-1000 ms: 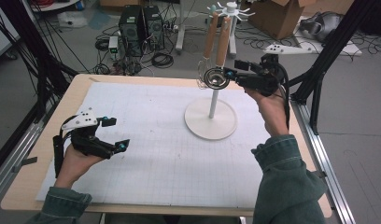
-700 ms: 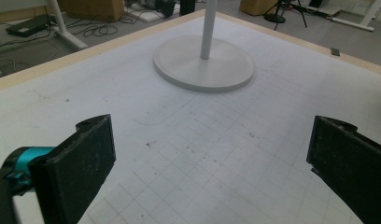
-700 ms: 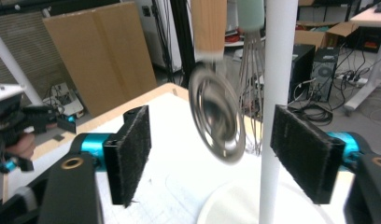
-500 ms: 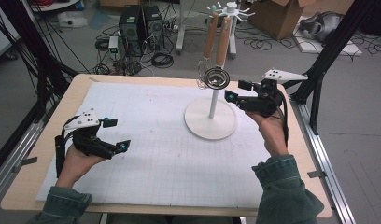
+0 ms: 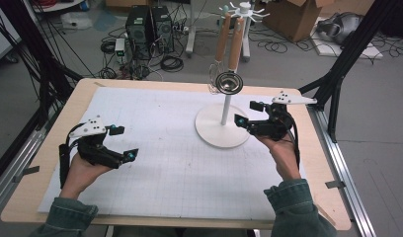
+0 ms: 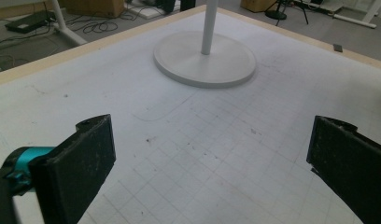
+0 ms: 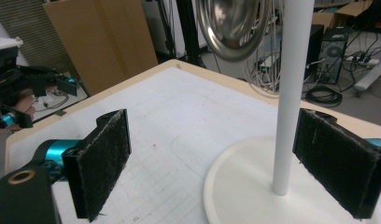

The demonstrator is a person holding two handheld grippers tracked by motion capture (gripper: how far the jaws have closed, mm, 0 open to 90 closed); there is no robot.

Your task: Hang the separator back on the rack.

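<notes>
Risk: right gripper (image 5: 248,114), jaws just widened and holding nothing, sits beside the stand pole (image 5: 225,109); a sideways bump sways the hung strainer (image 5: 229,82) off its hook. Right gripper view shows the pole between the pads; high view shows left gripper (image 5: 124,143) open, idle on the mat (image 5: 180,168).
</notes>
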